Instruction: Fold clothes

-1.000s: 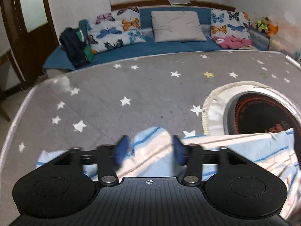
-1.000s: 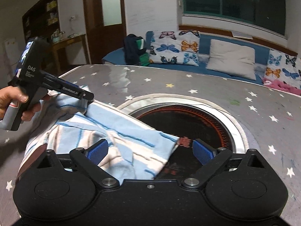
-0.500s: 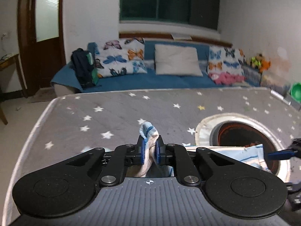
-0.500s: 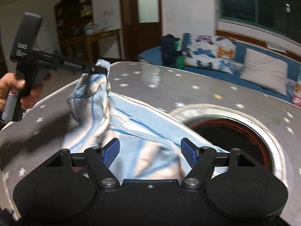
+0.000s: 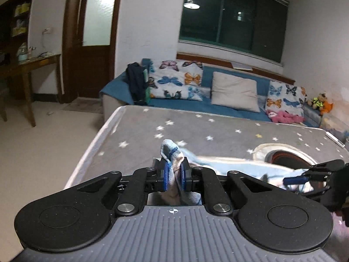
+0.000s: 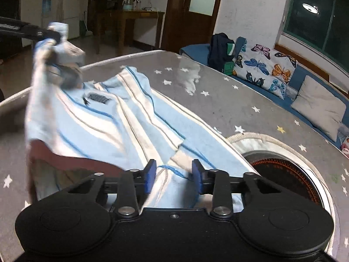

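Cloth, soft and limp: the striped shirt sags across the surface, lifted at ten o'clock. Left gripper pinches a corner; right gripper straddles the hem, jaws open.

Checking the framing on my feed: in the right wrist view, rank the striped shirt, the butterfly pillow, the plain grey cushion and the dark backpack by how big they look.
1. striped shirt, by far, though nearest the camera
2. butterfly pillow and plain grey cushion: too alike to rank
3. dark backpack
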Demonstrator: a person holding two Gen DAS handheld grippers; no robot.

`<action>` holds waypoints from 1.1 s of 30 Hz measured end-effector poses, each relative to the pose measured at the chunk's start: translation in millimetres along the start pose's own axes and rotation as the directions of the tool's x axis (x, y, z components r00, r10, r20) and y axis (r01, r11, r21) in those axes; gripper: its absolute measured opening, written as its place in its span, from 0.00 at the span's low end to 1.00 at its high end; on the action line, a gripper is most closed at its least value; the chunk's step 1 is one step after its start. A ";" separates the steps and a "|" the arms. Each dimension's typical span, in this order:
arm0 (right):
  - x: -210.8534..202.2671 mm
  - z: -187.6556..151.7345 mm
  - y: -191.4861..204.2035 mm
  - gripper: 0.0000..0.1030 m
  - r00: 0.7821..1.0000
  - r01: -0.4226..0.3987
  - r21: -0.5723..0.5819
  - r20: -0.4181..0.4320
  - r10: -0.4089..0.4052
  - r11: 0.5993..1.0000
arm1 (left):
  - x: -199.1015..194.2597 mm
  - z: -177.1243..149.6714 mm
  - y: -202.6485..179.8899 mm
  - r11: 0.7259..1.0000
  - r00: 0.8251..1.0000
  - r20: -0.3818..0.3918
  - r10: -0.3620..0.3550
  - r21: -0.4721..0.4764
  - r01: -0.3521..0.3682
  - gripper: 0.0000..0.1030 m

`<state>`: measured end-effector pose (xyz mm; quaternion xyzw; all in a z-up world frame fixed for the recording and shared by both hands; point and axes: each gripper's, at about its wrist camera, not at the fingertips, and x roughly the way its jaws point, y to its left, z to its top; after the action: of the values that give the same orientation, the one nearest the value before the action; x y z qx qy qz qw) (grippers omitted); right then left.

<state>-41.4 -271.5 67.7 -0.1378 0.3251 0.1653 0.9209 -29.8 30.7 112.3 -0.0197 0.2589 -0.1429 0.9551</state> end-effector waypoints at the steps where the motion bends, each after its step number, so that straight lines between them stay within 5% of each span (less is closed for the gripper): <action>1: -0.6 -0.5 0.3 0.30 1.000 0.003 -0.001 -0.002 -0.003 1.000 | -3.3 -3.6 4.0 1.000 1.000 -0.007 0.009 -0.007 -0.009 0.11; 6: -12.0 -5.7 5.8 0.30 1.000 0.000 -0.029 0.002 0.000 1.000 | -19.8 -21.4 23.8 0.998 0.998 -0.043 0.050 -0.043 -0.052 0.11; 10: -8.4 -1.8 18.9 0.45 1.000 -0.002 -0.082 0.004 0.002 0.997 | -29.2 -43.2 49.1 0.994 0.995 -0.066 0.076 -0.073 -0.081 0.11; 14: 12.3 1.5 28.3 0.45 0.999 0.024 -0.146 -0.036 -0.030 0.989 | -36.6 -59.0 66.7 0.990 0.994 -0.077 0.083 -0.108 -0.091 0.11; 17: 19.3 -1.4 31.5 0.26 0.996 0.069 -0.181 -0.049 -0.079 0.981 | -40.7 -64.2 73.5 0.988 0.993 -0.085 0.086 -0.120 -0.096 0.11; 20: 6.7 -1.8 19.7 0.13 0.996 0.086 -0.120 -0.014 -0.089 0.989 | -41.4 -67.1 75.2 0.988 0.992 -0.094 0.085 -0.122 -0.096 0.11; 27: -72.4 -28.9 -5.0 0.09 0.978 0.184 0.078 0.079 -0.191 0.980 | -40.4 -71.4 70.6 0.990 0.991 -0.113 0.074 -0.111 -0.086 0.11; 33: -118.2 -83.3 -16.1 0.09 0.971 0.235 0.241 -0.008 -0.240 0.942 | -48.8 -75.3 72.2 0.991 0.988 -0.133 0.072 -0.101 -0.086 0.12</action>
<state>-167.9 -341.6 83.7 -0.0617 0.3140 0.0139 0.9473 -88.8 116.4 63.0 -0.0509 0.3281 -0.0918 0.9388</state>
